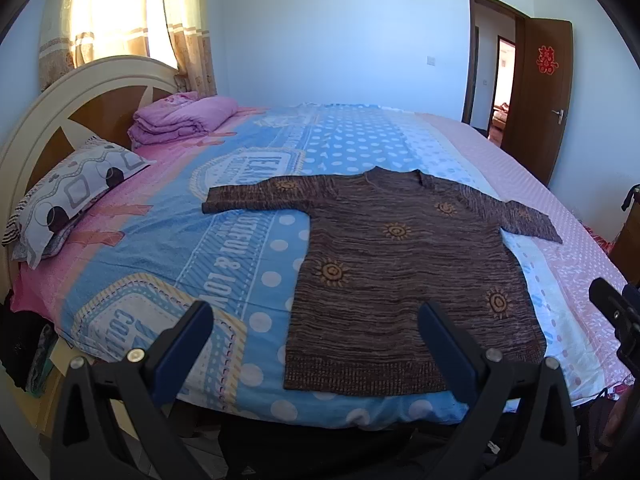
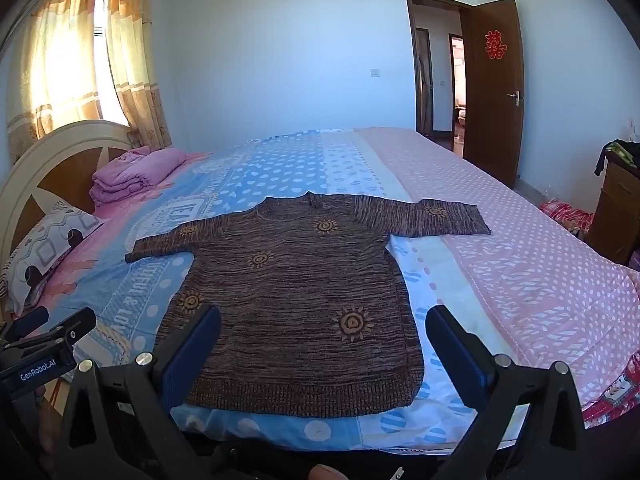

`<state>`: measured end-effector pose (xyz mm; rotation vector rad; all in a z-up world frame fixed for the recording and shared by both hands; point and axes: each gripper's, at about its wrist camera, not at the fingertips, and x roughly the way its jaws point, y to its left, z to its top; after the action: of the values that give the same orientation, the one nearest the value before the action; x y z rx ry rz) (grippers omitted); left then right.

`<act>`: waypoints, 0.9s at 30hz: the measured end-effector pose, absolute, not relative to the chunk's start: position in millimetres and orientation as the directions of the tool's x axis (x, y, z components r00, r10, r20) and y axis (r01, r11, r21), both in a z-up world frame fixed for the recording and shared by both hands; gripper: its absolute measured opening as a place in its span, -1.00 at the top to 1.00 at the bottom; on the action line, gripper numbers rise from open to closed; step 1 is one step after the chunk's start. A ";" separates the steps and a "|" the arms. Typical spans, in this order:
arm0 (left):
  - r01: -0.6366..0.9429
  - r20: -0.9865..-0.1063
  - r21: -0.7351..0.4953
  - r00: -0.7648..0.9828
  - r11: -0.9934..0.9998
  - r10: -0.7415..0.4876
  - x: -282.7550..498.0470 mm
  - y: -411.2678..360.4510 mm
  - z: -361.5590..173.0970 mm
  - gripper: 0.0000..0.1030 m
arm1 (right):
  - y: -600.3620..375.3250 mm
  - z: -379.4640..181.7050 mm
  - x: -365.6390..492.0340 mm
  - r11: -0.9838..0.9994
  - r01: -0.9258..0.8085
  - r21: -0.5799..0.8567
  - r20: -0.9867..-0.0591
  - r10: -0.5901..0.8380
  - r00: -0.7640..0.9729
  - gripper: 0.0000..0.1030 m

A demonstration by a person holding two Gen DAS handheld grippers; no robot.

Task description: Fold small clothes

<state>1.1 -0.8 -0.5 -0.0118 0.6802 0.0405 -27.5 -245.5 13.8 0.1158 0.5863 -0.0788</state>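
- Bed [image 1: 168, 232]: covered by a patterned blue, white and pink sheet.
- Sweater [image 1: 400, 272]: brown, sun motifs; lies flat and unfolded on the sheet, sleeves spread, hem at the near edge.
- Pillow [image 1: 68, 196]: by the headboard, well apart from the sweater.
- Left gripper [image 1: 316, 320]: jaws wide, empty, above the near edge.
- Right gripper [image 2: 324, 328]: jaws wide, empty, above the hem.

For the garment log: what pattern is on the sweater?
Brown streaky knit sweater with orange sun motifs; clearest in the right wrist view.
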 end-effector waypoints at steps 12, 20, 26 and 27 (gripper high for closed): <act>-0.034 -0.625 0.006 0.780 0.999 0.031 1.6 0.6 0.8 -1.00 | -246.0 13.0 -27.5 0.990 0.110 0.088 -0.557 -0.043 0.829 -0.98; -0.035 -0.626 0.006 0.779 0.999 0.032 1.8 -0.2 1.0 -1.00 | -245.9 13.0 -27.6 0.990 0.110 0.088 -0.557 -0.043 0.829 -0.98; -0.035 -0.623 0.008 0.782 0.999 0.032 3.0 -1.2 1.6 -1.00 | -246.2 12.8 -27.3 0.990 0.106 0.089 -0.555 -0.039 0.831 -0.98; -0.034 -0.623 0.008 0.782 0.999 0.031 3.0 -1.4 1.6 -1.00 | -246.4 12.6 -27.2 0.990 0.105 0.089 -0.555 -0.039 0.831 -0.98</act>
<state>3.0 -1.4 1.6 -0.0039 0.6720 0.0351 -27.2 -246.4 12.6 0.1173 0.5858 -0.0764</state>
